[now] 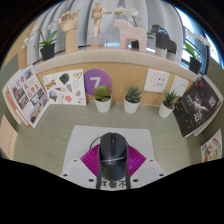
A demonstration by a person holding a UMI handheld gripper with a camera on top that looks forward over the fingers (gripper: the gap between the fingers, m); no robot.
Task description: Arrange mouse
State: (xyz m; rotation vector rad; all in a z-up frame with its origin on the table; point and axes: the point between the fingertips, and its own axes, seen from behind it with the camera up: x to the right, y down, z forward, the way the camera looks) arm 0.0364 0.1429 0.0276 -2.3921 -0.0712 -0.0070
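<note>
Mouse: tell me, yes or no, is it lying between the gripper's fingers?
Yes, the black mouse lies between the pink pads of the gripper, on a white mat.

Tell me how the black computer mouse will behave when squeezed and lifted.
The black computer mouse looks rigid, so it should keep its shape. Its smooth domed shell might slip between the tool's pads. It probably weighs little. Its flat base makes rolling unlikely.
</note>
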